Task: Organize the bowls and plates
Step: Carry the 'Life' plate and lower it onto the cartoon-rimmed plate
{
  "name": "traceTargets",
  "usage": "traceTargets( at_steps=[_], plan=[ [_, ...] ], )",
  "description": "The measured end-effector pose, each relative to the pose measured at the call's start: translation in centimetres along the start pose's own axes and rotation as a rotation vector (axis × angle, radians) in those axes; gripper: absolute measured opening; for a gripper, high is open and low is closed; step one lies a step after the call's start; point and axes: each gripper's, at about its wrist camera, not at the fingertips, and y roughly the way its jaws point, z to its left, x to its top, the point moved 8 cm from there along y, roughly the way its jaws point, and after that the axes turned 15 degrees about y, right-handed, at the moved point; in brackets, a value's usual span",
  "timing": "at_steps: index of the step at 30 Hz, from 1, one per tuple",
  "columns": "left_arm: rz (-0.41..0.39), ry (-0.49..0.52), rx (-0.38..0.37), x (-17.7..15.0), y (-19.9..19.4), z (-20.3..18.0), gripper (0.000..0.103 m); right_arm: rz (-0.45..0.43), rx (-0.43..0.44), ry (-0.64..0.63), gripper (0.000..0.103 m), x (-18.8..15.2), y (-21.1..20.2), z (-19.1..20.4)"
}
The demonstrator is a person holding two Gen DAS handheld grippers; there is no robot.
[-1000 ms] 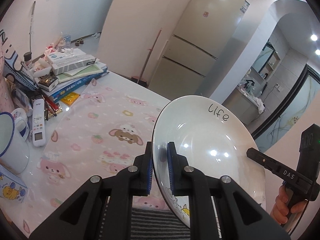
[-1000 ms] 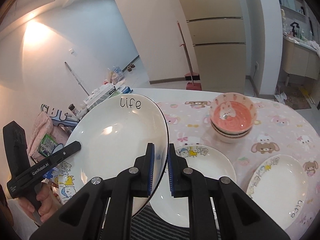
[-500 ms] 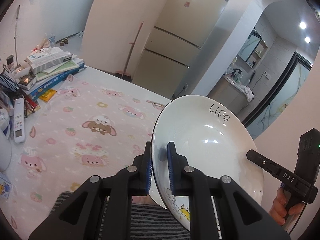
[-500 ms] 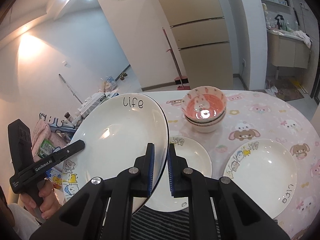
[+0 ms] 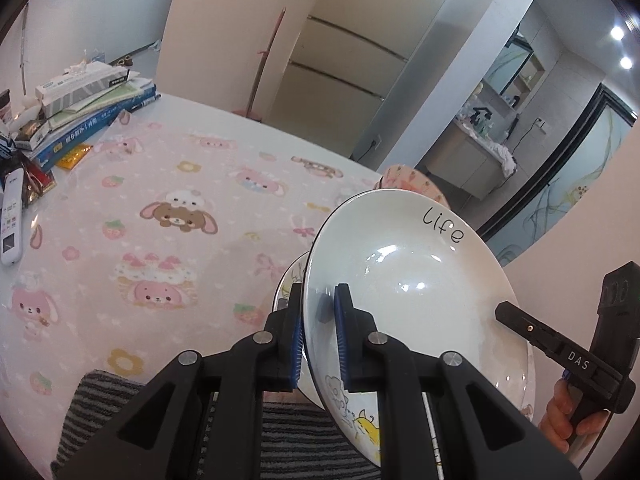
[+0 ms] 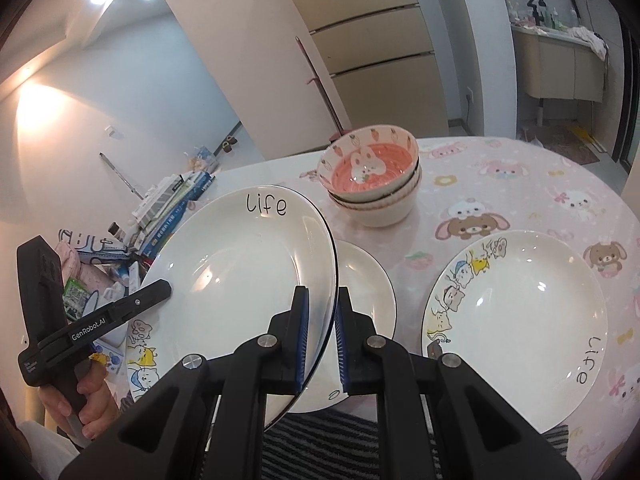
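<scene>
- The room is a kitchen with a tall fridge (image 6: 380,52) at the back, and the desk (image 5: 168,184) wears a pink cloth with bunnies and bears on it.
- The big plate (image 6: 236,276) with "life" written on it is up in the air, tilted, over the near edge of the desk.
- The left gripper (image 5: 319,332) has its jaws clamped on one side of the rim, and the right gripper (image 6: 320,336) has its jaws clamped on the other side.
- Just under it lies a smaller plate (image 6: 366,284) flat on the desk.
- I think the step is to set the big plate down on that one.
- To do it well, bring both hands down together, so the plate goes flat and does not twist.
- Go slow at the end, because plates can chip.
- Let go only when it rests.
- Farther off sit another plate (image 6: 520,320) and a stack of bowls (image 6: 372,184).
- Keep clear of them.
</scene>
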Motion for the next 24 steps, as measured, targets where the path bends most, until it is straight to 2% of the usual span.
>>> traceTargets(
  at_steps=[10,19,24],
  plan=[
    [0.097,0.009,0.019,-2.4,3.9,1.2,0.011,0.074,-0.068,0.016,0.014,-1.9,4.4,-2.7],
    [0.147,0.036,0.036,-4.0,5.5,1.3,0.012,0.113,-0.113,0.017,0.014,-2.9,6.2,-4.2],
    [0.172,0.014,0.039,-4.7,6.1,1.7,0.012,0.142,-0.116,0.023,0.016,-3.5,7.0,-4.5]
  ],
)
